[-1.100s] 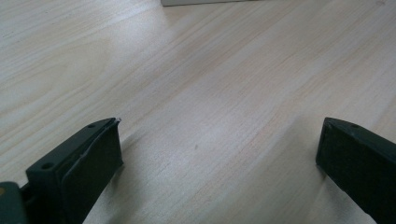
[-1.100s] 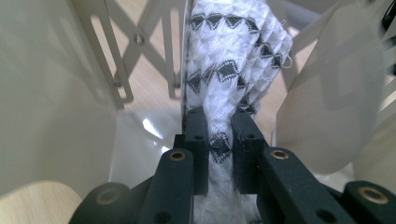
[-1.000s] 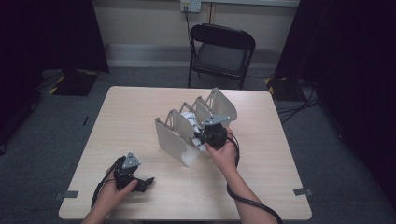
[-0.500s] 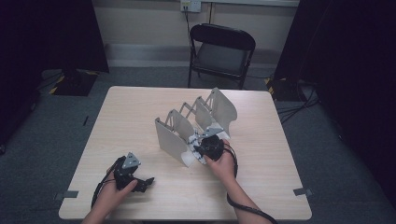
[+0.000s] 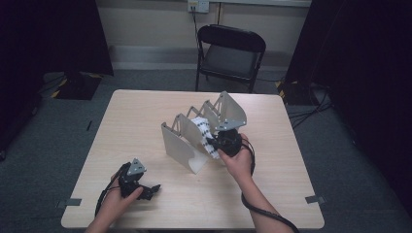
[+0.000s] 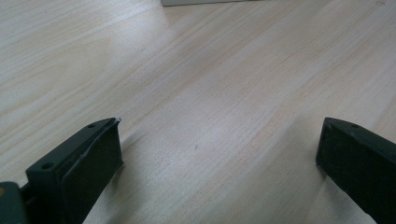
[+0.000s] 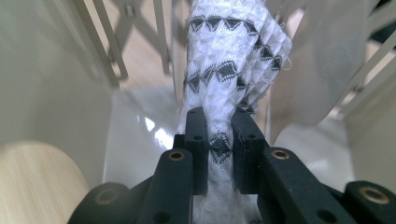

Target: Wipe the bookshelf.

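**Cloth pinched at the rack**

I see the wooden table (image 5: 145,121) bearing a white slotted rack (image 5: 182,145). My right gripper (image 7: 219,135) is clamped on the white cloth with black zigzags (image 7: 229,56), which stands between the rack's plates. My left gripper (image 5: 148,188) rests near the table's front edge, jaws wide apart over bare wood.

A white metal rack of upright dividers (image 5: 187,145) stands at the middle of my light wooden table (image 5: 145,116). A white cloth with black zigzags (image 5: 204,133) sits between its dividers. A black folding chair (image 5: 228,56) stands behind the far edge.
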